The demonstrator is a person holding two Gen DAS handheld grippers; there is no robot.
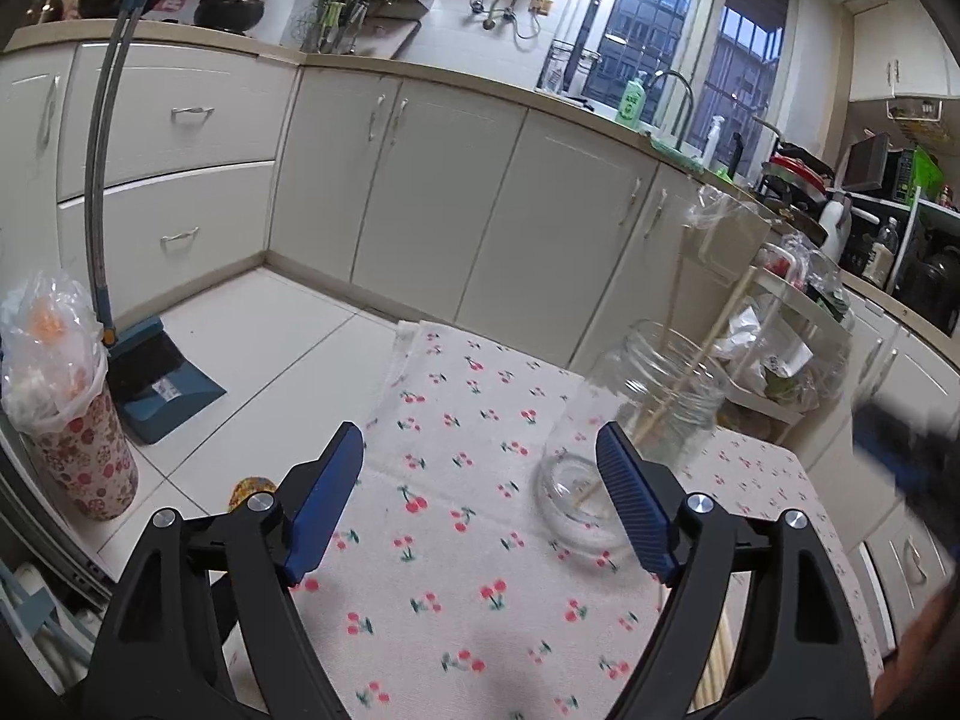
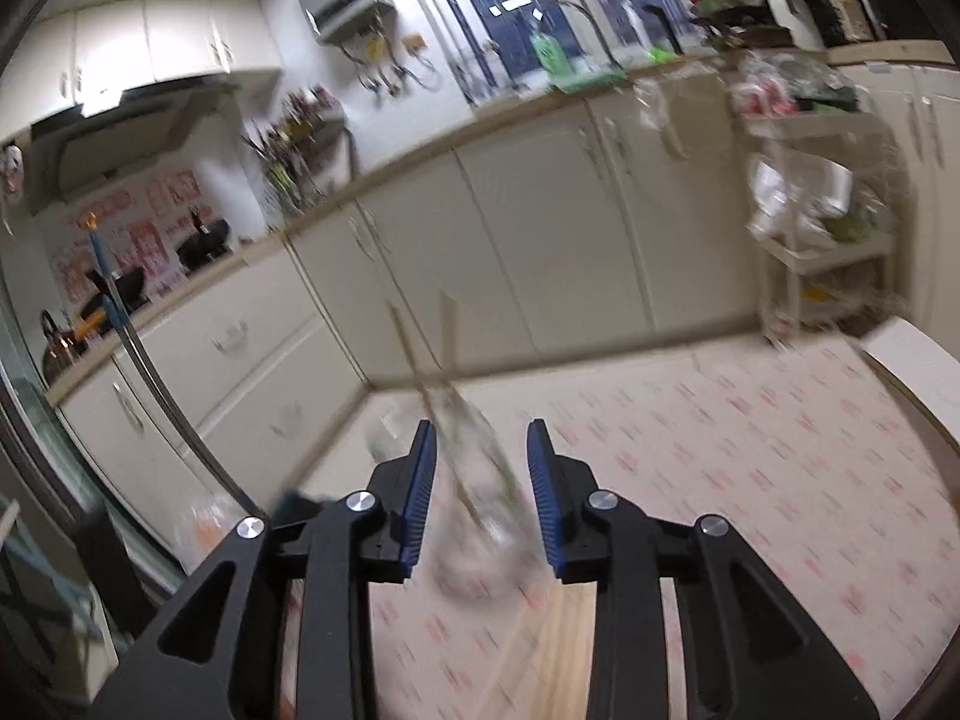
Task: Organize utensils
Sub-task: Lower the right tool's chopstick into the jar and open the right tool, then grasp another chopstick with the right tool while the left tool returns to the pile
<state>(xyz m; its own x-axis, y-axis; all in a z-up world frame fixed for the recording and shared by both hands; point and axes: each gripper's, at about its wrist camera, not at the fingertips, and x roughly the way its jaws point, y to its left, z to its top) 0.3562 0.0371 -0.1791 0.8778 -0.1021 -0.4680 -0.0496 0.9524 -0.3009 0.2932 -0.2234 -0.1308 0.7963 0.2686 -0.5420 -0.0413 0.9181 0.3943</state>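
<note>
A clear glass jar (image 1: 636, 438) stands on the cherry-print tablecloth (image 1: 468, 570) with wooden chopsticks (image 1: 702, 348) leaning in it. My left gripper (image 1: 480, 498) is open and empty; the jar sits just beyond its right finger. More wooden chopsticks (image 1: 717, 654) lie on the cloth near that finger. The right wrist view is motion-blurred. There my right gripper (image 2: 480, 492) is open, and the jar (image 2: 474, 480) with chopsticks (image 2: 444, 336) shows between its fingers. A wooden bundle (image 2: 540, 660) lies on the cloth below. The right gripper shows as a dark blur (image 1: 900, 450) in the left view.
White kitchen cabinets (image 1: 456, 192) run behind the table. A dustpan and broom (image 1: 162, 384) and a lined bin (image 1: 66, 402) stand on the floor at left. A cluttered white rack (image 1: 780, 336) stands beyond the jar. The table's far edge is near the jar.
</note>
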